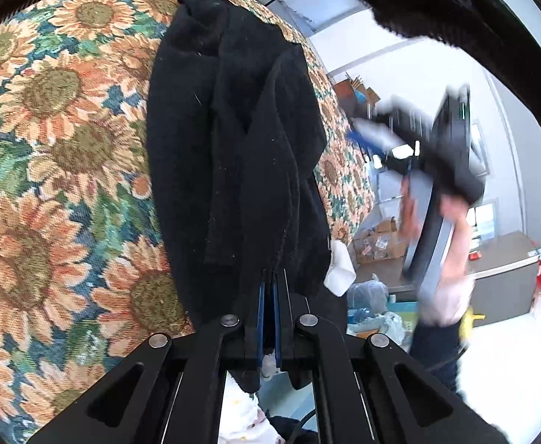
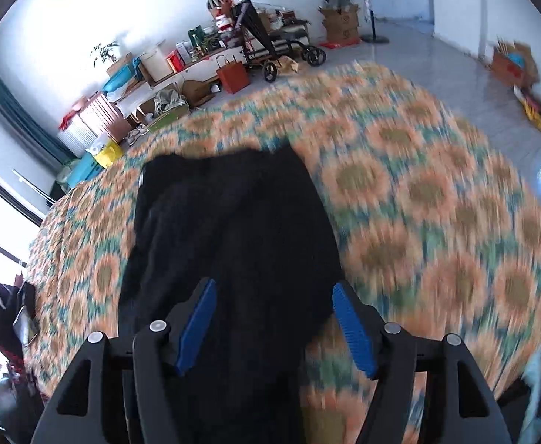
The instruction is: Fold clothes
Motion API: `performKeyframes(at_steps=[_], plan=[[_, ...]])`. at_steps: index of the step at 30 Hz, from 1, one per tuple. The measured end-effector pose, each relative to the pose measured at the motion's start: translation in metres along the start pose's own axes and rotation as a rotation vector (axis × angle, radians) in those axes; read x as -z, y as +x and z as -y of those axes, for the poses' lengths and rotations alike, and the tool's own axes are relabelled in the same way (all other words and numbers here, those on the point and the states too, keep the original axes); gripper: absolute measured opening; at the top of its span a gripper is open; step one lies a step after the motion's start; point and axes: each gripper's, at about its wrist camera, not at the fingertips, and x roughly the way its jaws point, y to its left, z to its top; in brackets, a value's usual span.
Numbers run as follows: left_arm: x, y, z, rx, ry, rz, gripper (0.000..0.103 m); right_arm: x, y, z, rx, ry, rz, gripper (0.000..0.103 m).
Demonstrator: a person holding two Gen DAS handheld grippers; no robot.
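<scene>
A black garment (image 1: 229,155) lies stretched in a long bunched strip across the sunflower-patterned cloth (image 1: 56,170). My left gripper (image 1: 268,277) is shut on the near end of the garment, its blue pads pressed together with black fabric between them. In the right wrist view the same black garment (image 2: 229,229) spreads over the sunflower cloth (image 2: 418,192), blurred by motion. My right gripper (image 2: 274,318) hovers over the garment's near part, its blue pads (image 2: 196,327) wide apart and holding nothing. The right gripper also shows in the left wrist view (image 1: 452,144), raised in a hand off the cloth's edge.
The cloth's edge (image 1: 344,185) drops off to the right, with boxes and bags on the floor below. A white cloth piece (image 1: 339,268) hangs by that edge. Across the room stand a stroller (image 2: 270,44), a fan (image 2: 363,3) and cardboard boxes (image 2: 340,22).
</scene>
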Motion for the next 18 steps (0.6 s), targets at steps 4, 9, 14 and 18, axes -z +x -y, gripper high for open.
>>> performKeyframes(at_steps=[4,9,14,18], plan=[[-0.008,-0.003,-0.007,-0.015,-0.01,0.001,0.003,0.064,-0.021,-0.006,-0.075,0.037,0.052,0.055],[-0.004,-0.012,-0.01,-0.015,-0.028,0.024,0.003,0.124,-0.037,-0.04,-0.042,0.071,0.113,0.039],[0.001,-0.011,-0.017,-0.031,-0.036,0.064,0.003,0.177,-0.048,-0.086,0.037,0.079,0.168,0.04],[0.006,-0.017,-0.017,-0.032,-0.01,0.088,0.003,0.196,-0.037,-0.114,0.114,0.088,0.166,0.04]])
